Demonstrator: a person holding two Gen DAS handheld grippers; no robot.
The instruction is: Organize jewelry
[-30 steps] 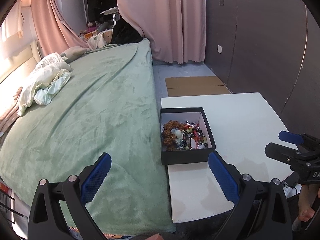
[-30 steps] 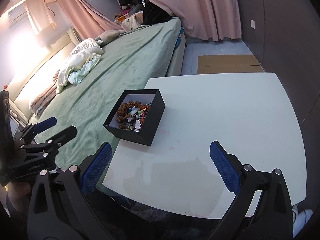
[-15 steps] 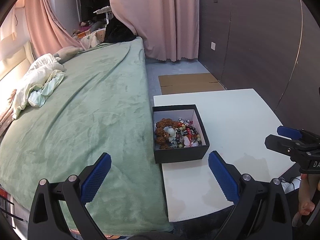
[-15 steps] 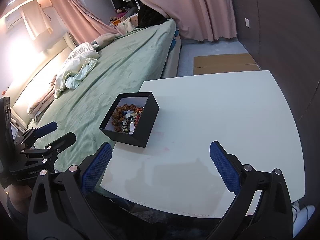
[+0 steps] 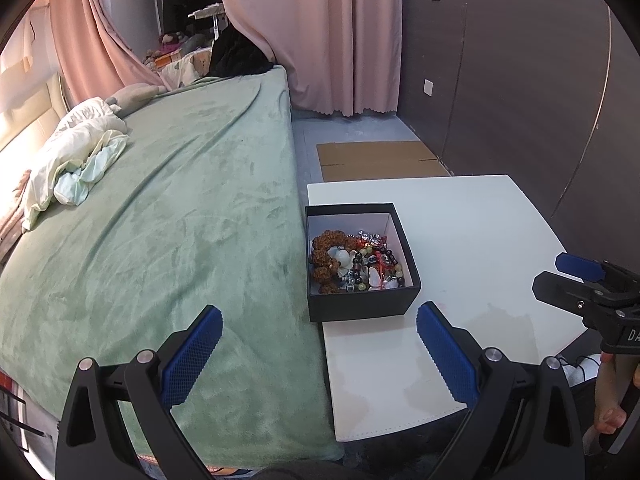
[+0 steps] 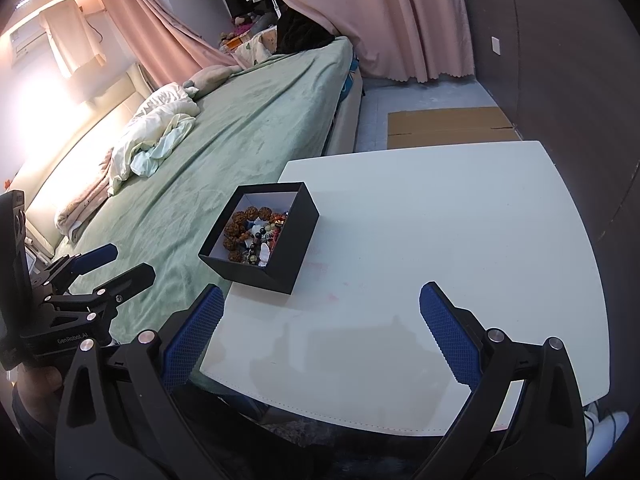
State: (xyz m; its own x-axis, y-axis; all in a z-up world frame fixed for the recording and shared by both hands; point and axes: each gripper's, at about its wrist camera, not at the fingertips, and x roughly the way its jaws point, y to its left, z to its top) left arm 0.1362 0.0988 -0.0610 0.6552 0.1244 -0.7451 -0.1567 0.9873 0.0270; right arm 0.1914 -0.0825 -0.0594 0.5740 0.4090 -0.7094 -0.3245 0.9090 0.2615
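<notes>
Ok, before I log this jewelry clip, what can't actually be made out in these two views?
- Jewelry in the black box: beads tangled, separate pieces too small to count, left wrist view.
- The same pile, right wrist view: the box's near wall hides part of it.
- Right gripper, left wrist view: cut off by the frame edge.
- White table: legs hidden beneath its top in both views.

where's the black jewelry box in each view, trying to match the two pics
Left wrist view: the black jewelry box sits right of centre, at the near left edge of the white table, against the green bed.
Right wrist view: the same box is left of centre, seen corner-on, at the table's left edge.
Shared landmark: the flattened cardboard on the floor beyond the table.
</notes>
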